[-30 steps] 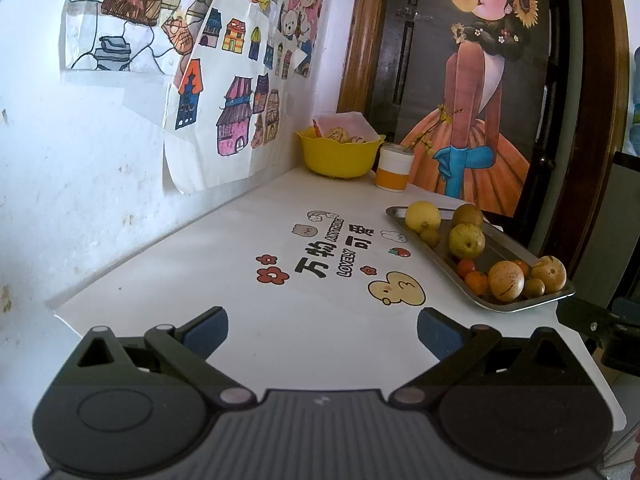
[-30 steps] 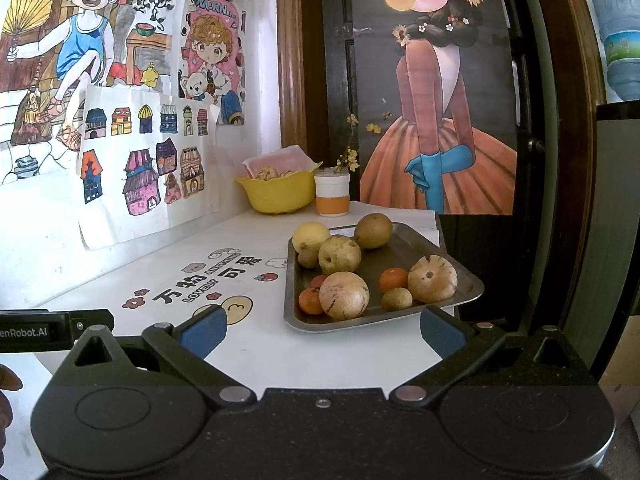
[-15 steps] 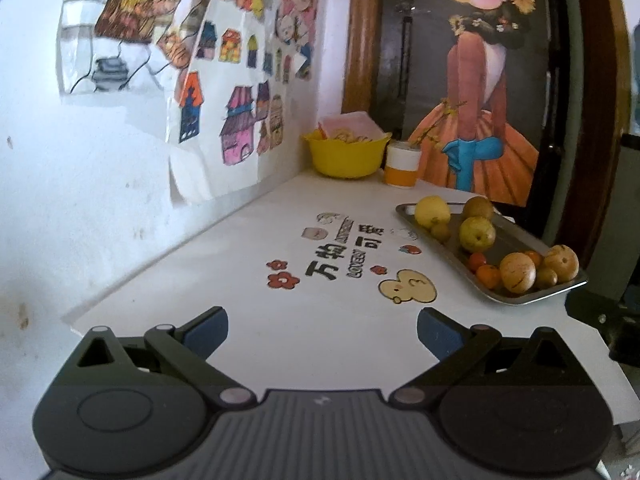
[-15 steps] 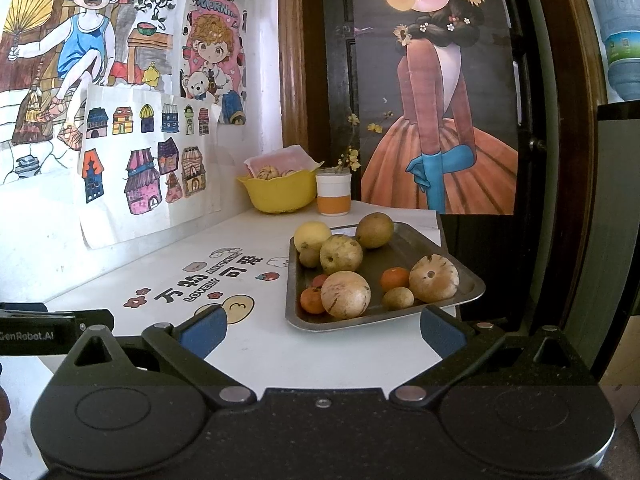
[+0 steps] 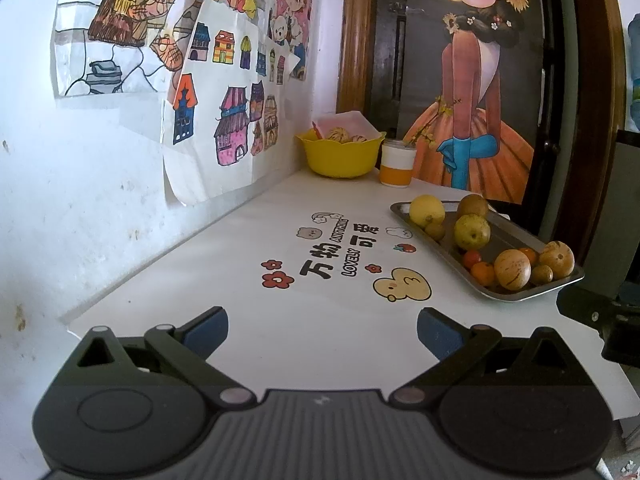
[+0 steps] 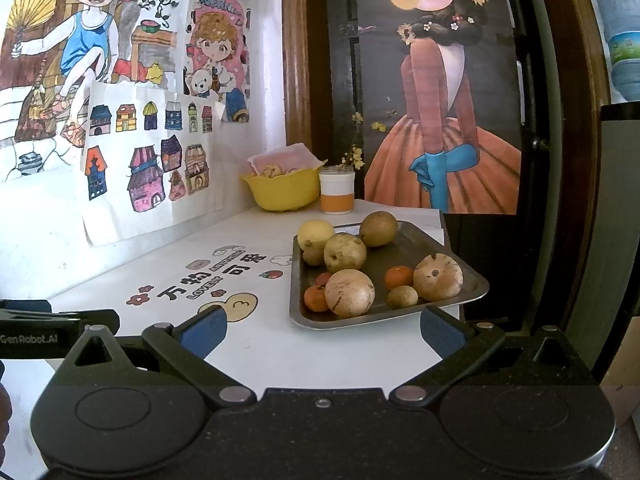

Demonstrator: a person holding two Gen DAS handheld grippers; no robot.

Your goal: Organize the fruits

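Note:
A metal tray (image 6: pixel 472 280) (image 5: pixel 516 232) sits on the right side of the white table (image 5: pixel 248 280) and holds several fruits: a yellow lemon (image 6: pixel 315 234), tan pears (image 6: pixel 350 292), small oranges (image 6: pixel 398 277) and green-brown fruits. My right gripper (image 6: pixel 322 330) is open just in front of the tray's near edge, with nothing between its fingers. My left gripper (image 5: pixel 322 330) is open over the table's near left part, well left of the tray. Part of the right gripper's body shows at the far right of the left wrist view.
A yellow bowl (image 5: pixel 340 152) with food and a white-and-orange cup (image 5: pixel 396 168) stand at the table's far end. Drawings cover the wall on the left. A dark door with a poster is behind. The table's right edge runs just past the tray.
The left wrist view has swung slightly, so the tray sits a little further right and lower. The right gripper has barely moved. Both stay open.

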